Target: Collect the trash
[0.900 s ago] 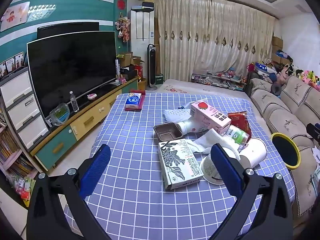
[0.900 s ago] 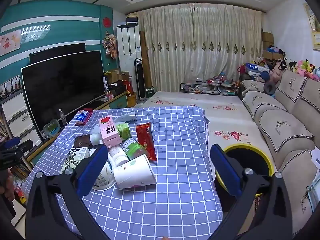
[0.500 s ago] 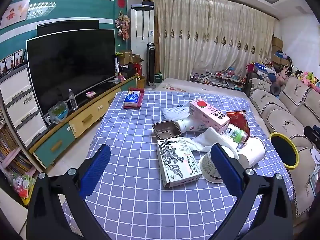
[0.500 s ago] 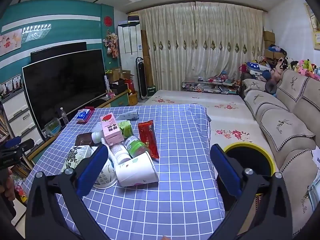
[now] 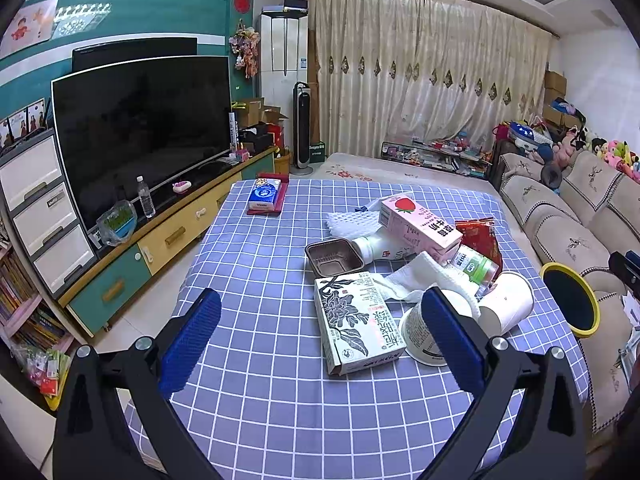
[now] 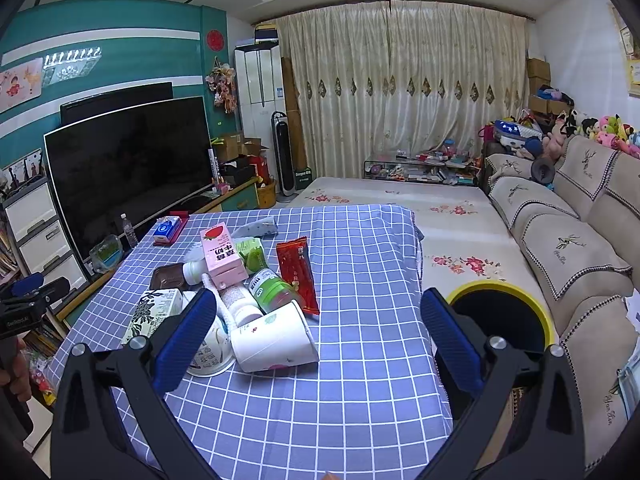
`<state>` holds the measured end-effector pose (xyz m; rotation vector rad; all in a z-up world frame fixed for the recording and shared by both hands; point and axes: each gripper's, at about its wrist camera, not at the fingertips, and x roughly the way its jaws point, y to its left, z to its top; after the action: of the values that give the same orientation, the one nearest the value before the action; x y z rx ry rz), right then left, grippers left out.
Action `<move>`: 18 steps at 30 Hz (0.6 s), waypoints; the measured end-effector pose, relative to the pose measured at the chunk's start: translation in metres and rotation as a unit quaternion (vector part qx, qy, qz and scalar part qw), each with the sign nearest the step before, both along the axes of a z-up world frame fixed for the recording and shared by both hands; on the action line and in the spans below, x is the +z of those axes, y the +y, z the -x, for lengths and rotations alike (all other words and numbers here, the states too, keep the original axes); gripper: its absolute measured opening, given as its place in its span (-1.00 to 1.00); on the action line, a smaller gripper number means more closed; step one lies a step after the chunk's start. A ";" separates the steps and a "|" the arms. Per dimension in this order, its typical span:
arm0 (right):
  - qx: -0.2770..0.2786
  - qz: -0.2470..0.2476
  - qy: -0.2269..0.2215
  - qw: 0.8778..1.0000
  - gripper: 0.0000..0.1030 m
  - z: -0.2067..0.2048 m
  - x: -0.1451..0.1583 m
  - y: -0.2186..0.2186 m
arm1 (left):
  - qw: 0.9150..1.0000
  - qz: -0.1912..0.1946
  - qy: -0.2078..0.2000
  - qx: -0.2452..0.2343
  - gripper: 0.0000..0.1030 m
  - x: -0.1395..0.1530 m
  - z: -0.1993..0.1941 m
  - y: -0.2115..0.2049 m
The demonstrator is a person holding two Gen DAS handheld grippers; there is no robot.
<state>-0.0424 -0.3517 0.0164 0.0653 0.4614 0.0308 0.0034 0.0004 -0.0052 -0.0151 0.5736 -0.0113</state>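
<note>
A heap of trash lies on the blue checked table (image 5: 260, 272): a flower-print carton (image 5: 354, 320), a pink strawberry milk carton (image 5: 418, 224), a brown tray (image 5: 334, 258), a green-capped bottle (image 5: 476, 266), a red wrapper (image 5: 478, 236) and two tipped paper cups (image 5: 506, 306). My left gripper (image 5: 320, 338) is open and empty, above the table's near side. My right gripper (image 6: 318, 338) is open and empty, above the white cup (image 6: 276, 340), with the milk carton (image 6: 220, 254) and red wrapper (image 6: 298, 272) beyond. A yellow-rimmed black bin (image 6: 502, 316) stands right of the table.
A tissue pack on a red holder (image 5: 266, 196) lies at the table's far left. A TV (image 5: 140, 128) on a low cabinet runs along the left. A beige sofa (image 6: 568, 248) is on the right. The left gripper (image 6: 24, 296) shows at the right view's left edge.
Both grippers have drifted slightly; the left view has shifted a little so the trash sits marginally closer. Both stay open and empty.
</note>
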 end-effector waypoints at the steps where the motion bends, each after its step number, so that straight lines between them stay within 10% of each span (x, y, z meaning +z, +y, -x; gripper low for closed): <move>1: 0.000 0.000 0.001 1.000 0.89 -0.001 -0.001 0.000 | 1.000 0.000 0.000 -0.001 0.92 0.000 0.000 0.000; 18: 0.001 -0.002 0.006 1.000 0.89 -0.006 -0.013 0.000 | 1.000 -0.004 0.002 -0.001 0.92 -0.001 0.001 -0.003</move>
<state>-0.0366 -0.3513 0.0030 0.0687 0.4727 0.0334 0.0029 -0.0030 -0.0059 -0.0056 0.5782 -0.0113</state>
